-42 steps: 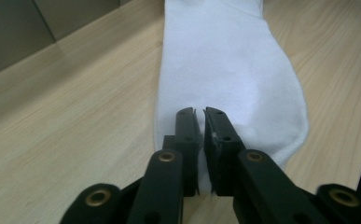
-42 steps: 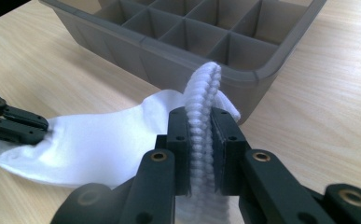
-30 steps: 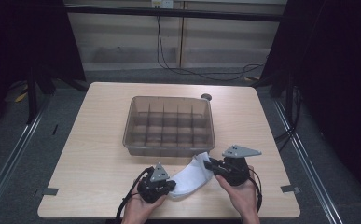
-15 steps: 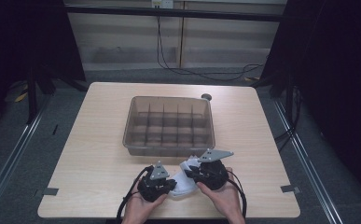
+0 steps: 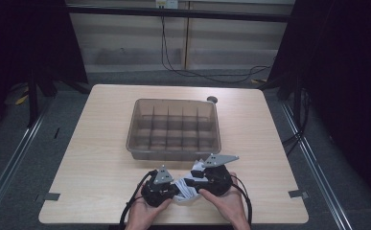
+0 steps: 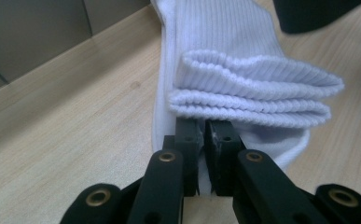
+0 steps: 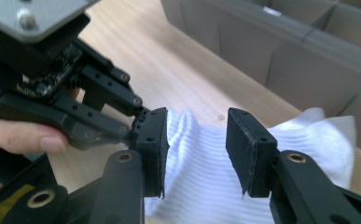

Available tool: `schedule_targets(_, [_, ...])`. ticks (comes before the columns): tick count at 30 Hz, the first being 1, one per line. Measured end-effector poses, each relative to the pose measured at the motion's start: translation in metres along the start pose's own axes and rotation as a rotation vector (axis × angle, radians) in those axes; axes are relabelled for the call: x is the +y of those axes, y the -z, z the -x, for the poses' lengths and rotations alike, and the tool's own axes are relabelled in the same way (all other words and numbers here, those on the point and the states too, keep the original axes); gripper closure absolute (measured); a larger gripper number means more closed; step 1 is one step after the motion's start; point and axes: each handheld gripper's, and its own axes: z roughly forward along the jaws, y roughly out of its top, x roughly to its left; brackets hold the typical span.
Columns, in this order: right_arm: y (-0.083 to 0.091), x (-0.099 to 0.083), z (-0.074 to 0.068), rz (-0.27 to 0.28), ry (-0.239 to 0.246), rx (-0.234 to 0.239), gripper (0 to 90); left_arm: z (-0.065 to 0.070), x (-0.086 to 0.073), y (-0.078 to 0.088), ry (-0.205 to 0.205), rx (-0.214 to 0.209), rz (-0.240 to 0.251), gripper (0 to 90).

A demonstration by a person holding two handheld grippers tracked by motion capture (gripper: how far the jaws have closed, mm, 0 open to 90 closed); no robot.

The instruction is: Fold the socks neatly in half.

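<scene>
A white ribbed sock [image 5: 185,191] lies folded over on itself near the table's front edge, with both grippers at it. In the left gripper view its folded layers [image 6: 248,93] stack just beyond the jaws. My left gripper [image 6: 203,135] is shut on a thin edge of the sock. My right gripper [image 7: 197,144] has just been opening; its pads stand apart over the sock [image 7: 201,186] and do not press it. The left gripper [image 7: 138,119] meets the sock from the left in the right gripper view. From above, the left gripper [image 5: 173,190] and right gripper [image 5: 191,185] nearly touch.
A translucent grey divided bin [image 5: 173,149] stands at mid-table just behind the grippers, its wall [image 7: 271,51] close to the right gripper. A small dark round object [image 5: 212,99] sits beyond the bin. Bare wood lies to either side.
The right gripper moved left toward the left one, folding the sock over into a shorter bundle, and its jaws opened. The left gripper stayed in place, still shut.
</scene>
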Motion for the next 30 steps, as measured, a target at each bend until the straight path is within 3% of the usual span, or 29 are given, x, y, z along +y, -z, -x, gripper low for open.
schedule_targets(7, [0.006,-0.01,0.013,-0.026,-0.021,-0.044,74.6,0.0,0.0,0.0,0.01,-0.004,0.006,83.0])
schedule_targets(10, [0.0,-0.019,0.015,-0.055,-0.027,-0.05,74.9,-0.002,0.001,0.002,0.024,-0.005,-0.002,77.1])
schedule_targets(12, [-0.004,-0.024,0.015,-0.067,-0.029,-0.066,74.9,-0.002,0.003,0.006,0.009,0.034,-0.011,71.4])
schedule_targets(13, [-0.005,-0.025,0.016,-0.07,-0.031,-0.079,74.9,-0.002,0.004,0.009,0.016,0.033,-0.008,69.8])
schedule_targets(15, [-0.006,-0.028,0.018,-0.063,-0.034,-0.091,75.4,-0.006,0.005,0.016,0.044,0.004,0.036,67.5])
schedule_targets(19, [-0.005,-0.029,0.02,-0.06,-0.041,-0.087,71.5,-0.009,0.013,0.031,0.038,0.045,0.069,63.3])
schedule_targets(21, [-0.006,-0.027,0.015,-0.064,-0.021,-0.082,70.8,-0.011,0.016,0.035,0.047,0.042,0.093,61.9])
schedule_targets(25, [-0.009,-0.024,0.008,-0.067,0.003,-0.097,70.6,-0.011,0.02,0.033,0.034,0.047,0.086,58.5])
schedule_targets(28, [-0.002,-0.024,0.015,-0.049,-0.013,-0.141,73.6,-0.009,0.023,0.027,0.022,0.05,0.068,54.5])
schedule_targets(30, [0.004,-0.027,0.024,-0.037,-0.035,-0.169,77.5,-0.007,0.024,0.025,0.037,0.044,0.078,53.4])
